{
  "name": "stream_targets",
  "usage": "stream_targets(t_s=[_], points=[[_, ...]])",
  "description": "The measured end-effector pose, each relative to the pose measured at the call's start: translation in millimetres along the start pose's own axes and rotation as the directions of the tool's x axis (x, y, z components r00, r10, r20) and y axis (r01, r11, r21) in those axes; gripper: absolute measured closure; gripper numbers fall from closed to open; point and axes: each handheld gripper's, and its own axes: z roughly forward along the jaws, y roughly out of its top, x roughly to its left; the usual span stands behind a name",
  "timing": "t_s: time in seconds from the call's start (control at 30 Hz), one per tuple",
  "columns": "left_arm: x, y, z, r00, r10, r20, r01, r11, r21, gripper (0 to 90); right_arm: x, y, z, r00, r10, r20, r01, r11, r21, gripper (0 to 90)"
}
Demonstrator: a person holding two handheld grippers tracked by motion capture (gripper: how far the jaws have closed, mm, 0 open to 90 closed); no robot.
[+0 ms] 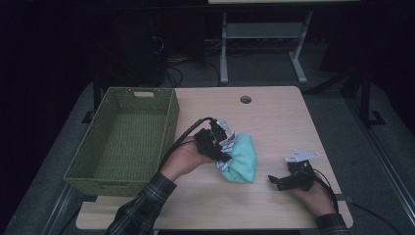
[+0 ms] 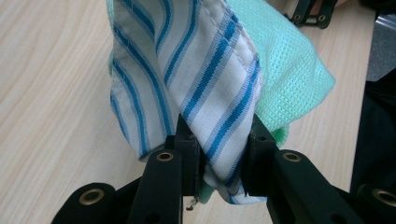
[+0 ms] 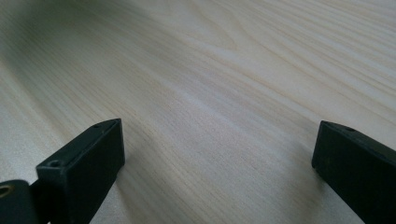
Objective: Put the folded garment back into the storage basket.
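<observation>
Left gripper view: left gripper point(image 2: 223, 161) pinches the striped cloth point(image 2: 196, 79); right gripper point(image 3: 219, 163) has fingers spread above the table point(image 3: 210, 70)

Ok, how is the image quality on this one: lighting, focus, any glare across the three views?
High view: dim, surroundings nearly black, only the wooden table and green wicker basket lit; no glare. Left gripper view: bright and sharp on the striped cloth and the green cloth behind it. Right gripper view: evenly lit wood grain, a soft shadow in the upper left corner, jaw edges slightly soft.
</observation>
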Motion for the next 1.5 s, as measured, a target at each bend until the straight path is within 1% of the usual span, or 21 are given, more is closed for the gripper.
stream_targets(t_s=[0.07,0.17,0.2,0.33,0.37,0.5,0.67,0.8,0.87,0.93,1.0,1.23,1.3,1.5], points=[[0.3,1.5,-5.3,0.9999,0.002,-0.01,-0.002,1.0,0.003,71.9,0.0,0.0,0.0,1.0,-0.001,0.0,0.001,1.0,0.0,2.0],[1.7,2.9,-12.6,0.9998,0.008,-0.02,-0.008,1.0,-0.005,71.8,0.0,0.0,0.0,1.0,-0.001,0.0,0.001,1.0,0.0,2.0],[1.4,2.9,-14.3,0.9997,-0.001,-0.024,0.0,1.0,-0.009,71.8,-0.1,0.0,0.0,1.0,-0.001,0.0,0.001,1.0,0.0,2.0],[3.0,3.8,-25.4,0.999,-0.003,-0.044,0.002,0.9999,-0.016,71.8,-0.1,0.0,0.0,1.0,-0.001,0.0,0.001,1.0,0.0,2.0],[4.1,4.0,-29.4,0.9986,0.005,-0.053,-0.005,0.9999,-0.015,71.8,0.0,0.0,0.0,1.0,0.0,0.0,0.0,1.0,0.0,2.0],[6.6,3.1,-41.7,0.9972,-0.002,-0.074,0.001,0.9997,-0.022,71.8,-0.1,0.0,0.0,1.0,-0.002,0.001,0.002,1.0,0.0,2.0],[10.3,-0.2,-58.1,0.9944,-0.014,-0.105,0.01,0.9993,-0.036,71.9,0.1,0.0,0.0,1.0,0.001,-0.001,-0.001,1.0,-0.001,2.0],[14.6,-4.3,-71.0,0.9916,-0.017,-0.128,0.012,0.9993,-0.035,71.8,0.1,0.0,0.0,1.0,0.001,-0.001,-0.001,1.0,-0.001,2.0],[16.5,-6.5,-76.4,0.9905,-0.024,-0.136,0.019,0.9992,-0.035,71.8,0.1,0.0,0.0,1.0,0.001,-0.001,-0.001,1.0,-0.001,2.0],[18.3,-9.8,-82.3,0.9895,-0.041,-0.138,0.035,0.9982,-0.049,71.8,-0.1,0.0,0.0,1.0,-0.001,0.0,0.001,1.0,0.0,2.0],[20.3,-12.4,-88.1,0.9889,-0.042,-0.143,0.036,0.9982,-0.049,71.8,-0.1,0.0,0.0,1.0,-0.001,0.0,0.001,1.0,0.0,2.0],[26.7,-22.2,-104.3,0.9823,-0.067,-0.175,0.058,0.9969,-0.053,71.8,-0.1,0.0,0.0,1.0,-0.001,0.0,0.001,1.0,0.0,2.0],[28.7,-25.1,-108.1,0.9806,-0.08,-0.179,0.07,0.9958,-0.059,71.7,-0.1,0.0,0.0,1.0,-0.001,0.0,0.001,1.0,0.0,2.1],[35.6,-36.8,-119.3,0.9721,-0.116,-0.204,0.102,0.992,-0.074,71.8,-0.1,0.0,0.1,1.0,-0.001,0.0,0.001,1.0,-0.001,2.0]])
